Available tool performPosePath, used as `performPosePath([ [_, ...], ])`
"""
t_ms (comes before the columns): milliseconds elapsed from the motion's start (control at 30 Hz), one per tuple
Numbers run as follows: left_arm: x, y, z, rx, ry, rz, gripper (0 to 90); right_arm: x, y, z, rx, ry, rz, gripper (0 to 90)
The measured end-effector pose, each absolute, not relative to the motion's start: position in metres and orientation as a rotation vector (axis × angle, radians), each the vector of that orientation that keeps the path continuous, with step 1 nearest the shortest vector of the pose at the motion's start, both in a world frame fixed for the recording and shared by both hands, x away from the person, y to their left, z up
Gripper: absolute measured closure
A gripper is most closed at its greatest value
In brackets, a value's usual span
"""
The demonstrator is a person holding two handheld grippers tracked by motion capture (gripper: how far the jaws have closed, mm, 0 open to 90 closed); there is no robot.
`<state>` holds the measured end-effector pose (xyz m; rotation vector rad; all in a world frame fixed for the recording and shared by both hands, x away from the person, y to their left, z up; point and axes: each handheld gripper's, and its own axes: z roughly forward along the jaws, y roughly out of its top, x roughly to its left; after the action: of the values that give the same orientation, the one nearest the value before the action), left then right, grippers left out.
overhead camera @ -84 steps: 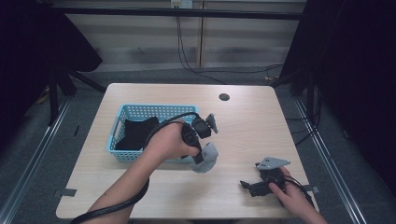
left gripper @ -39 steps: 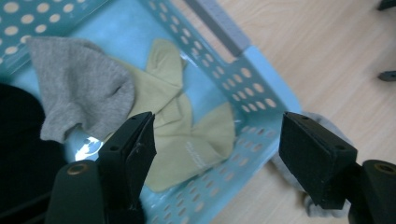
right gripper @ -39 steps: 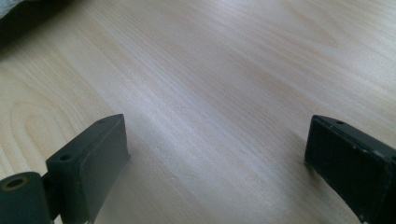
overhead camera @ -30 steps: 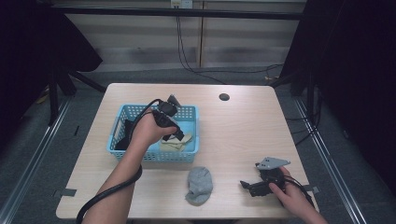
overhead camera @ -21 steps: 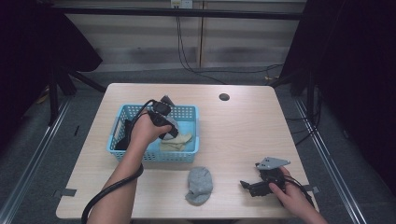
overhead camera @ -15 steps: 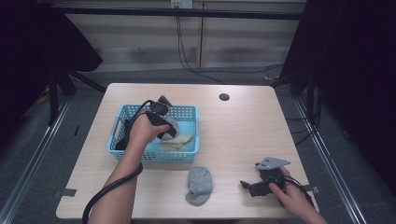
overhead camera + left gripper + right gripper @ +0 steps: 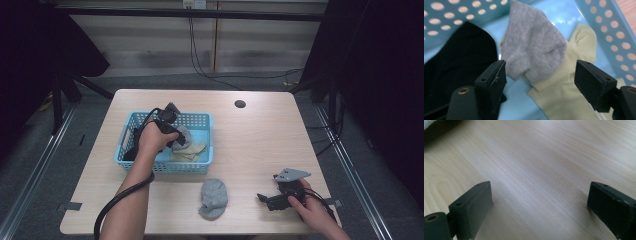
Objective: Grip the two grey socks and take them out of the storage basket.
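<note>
A blue perforated basket (image 7: 210,145) stands on the left half of the table and holds several socks. In the left gripper view a grey sock (image 7: 536,47) lies over a pale yellow-green sock (image 7: 564,95), with a black sock (image 7: 456,65) beside them. My left gripper (image 7: 540,80) hangs open just above them, jaws wide, straddling the grey sock's edge without touching it. In the high view that left gripper (image 7: 176,136) reaches into the basket. Another grey sock (image 7: 214,197) lies bunched on the table in front of the basket. My right gripper (image 7: 263,200) rests open on the table at the front right.
The wooden table (image 7: 260,140) has a small dark round hole (image 7: 240,104) near its far edge. The basket's walls (image 7: 621,37) rise close around the left gripper. Bare wood (image 7: 536,170) lies between the right gripper's jaws.
The left hand has left a grey sock on the table, gone back over the basket and sunk lower into it. The right gripper has stayed still.
</note>
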<state>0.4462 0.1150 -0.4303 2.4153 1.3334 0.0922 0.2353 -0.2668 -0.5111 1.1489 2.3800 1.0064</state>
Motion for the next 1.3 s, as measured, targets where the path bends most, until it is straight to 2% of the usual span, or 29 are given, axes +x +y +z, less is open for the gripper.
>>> performPosePath([
  [467, 0.460, 0.113, -0.445, 2.372, 1.370, 0.115, 26.4, 0.235, -0.267, -0.511, 1.148, 2.383, 1.009, 5.5],
  [900, 0.467, 0.109, -0.458, 2.358, 1.418, 0.073, 28.1, 0.235, -0.266, -0.511, 1.155, 2.383, 1.009, 5.4],
  [1300, 0.469, 0.113, -0.461, 2.357, 1.429, 0.068, 35.2, 0.235, -0.267, -0.511, 1.151, 2.384, 1.009, 5.4],
])
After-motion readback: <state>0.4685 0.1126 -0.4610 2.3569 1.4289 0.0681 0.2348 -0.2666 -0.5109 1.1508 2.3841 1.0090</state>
